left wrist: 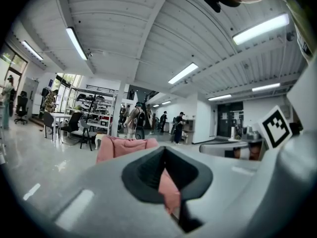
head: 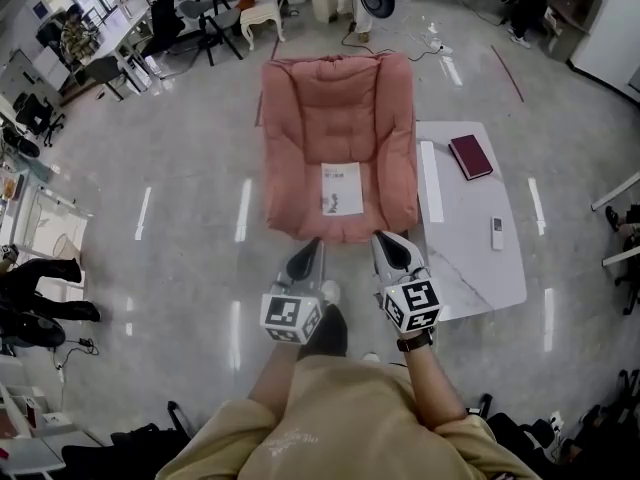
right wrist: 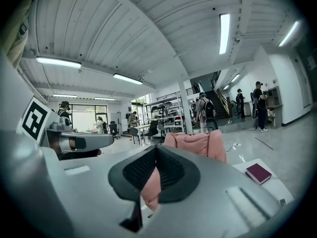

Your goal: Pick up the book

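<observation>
A dark red book (head: 470, 156) lies on the far part of a white marble table (head: 470, 268); the right gripper view shows the book (right wrist: 258, 173) at lower right. A white booklet (head: 342, 188) lies on the seat of a pink armchair (head: 335, 98). My left gripper (head: 313, 244) and right gripper (head: 381, 238) hang side by side just short of the chair's front edge, both shut and holding nothing. Past the shut jaws of the left gripper (left wrist: 164, 150) and the right gripper (right wrist: 156, 148) only the pink armchair (left wrist: 121, 147) (right wrist: 198, 144) shows.
A white remote (head: 497, 232) lies on the table nearer to me than the book. Desks and office chairs (head: 205, 13) stand at the back left, and cables (head: 430, 43) run over the floor behind the armchair. People stand far off in the room.
</observation>
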### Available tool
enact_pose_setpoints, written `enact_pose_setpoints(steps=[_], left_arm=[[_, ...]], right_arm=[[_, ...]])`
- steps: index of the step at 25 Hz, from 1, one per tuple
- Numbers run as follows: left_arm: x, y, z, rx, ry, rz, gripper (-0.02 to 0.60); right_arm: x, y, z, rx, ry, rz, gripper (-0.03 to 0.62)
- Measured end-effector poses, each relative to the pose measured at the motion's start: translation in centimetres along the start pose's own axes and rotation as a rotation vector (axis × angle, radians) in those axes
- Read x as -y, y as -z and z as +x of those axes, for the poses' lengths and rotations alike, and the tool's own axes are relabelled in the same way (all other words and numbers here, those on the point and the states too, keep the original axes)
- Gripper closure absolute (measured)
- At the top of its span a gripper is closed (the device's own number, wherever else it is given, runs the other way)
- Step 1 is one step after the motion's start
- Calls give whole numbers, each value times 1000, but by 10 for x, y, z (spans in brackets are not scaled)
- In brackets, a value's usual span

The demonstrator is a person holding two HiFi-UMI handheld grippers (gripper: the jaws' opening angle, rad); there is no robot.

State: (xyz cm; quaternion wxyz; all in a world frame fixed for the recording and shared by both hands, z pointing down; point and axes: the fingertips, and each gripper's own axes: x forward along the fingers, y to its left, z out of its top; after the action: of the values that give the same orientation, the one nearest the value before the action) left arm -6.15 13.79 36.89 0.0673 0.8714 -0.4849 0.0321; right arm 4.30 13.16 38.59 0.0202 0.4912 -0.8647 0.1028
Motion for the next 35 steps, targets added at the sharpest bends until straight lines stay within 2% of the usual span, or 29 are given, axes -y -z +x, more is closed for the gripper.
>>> enact_pose_setpoints(steps=[8,14,18,22,30,35], left_arm=[[-115,15,100,-115,69,-42,580],[-178,57,159,-226,125,-97,580],[-191,103,189,-325,142,-163,579],[-198,152,220,-412,136,-211,580],[-226,257,293,-597,37,-255,580],[-244,328,330,-699,0,-247,580]], right_arm=[[42,-12,145,-74,57,6,589],[69,13,216,-157,100,6,589],[91,47,236,-239,132,36,589],[113,80,259,-281,107,60,589],[163,161,317,-391,30,141,589],[191,209,351,-442,13,127,589]])
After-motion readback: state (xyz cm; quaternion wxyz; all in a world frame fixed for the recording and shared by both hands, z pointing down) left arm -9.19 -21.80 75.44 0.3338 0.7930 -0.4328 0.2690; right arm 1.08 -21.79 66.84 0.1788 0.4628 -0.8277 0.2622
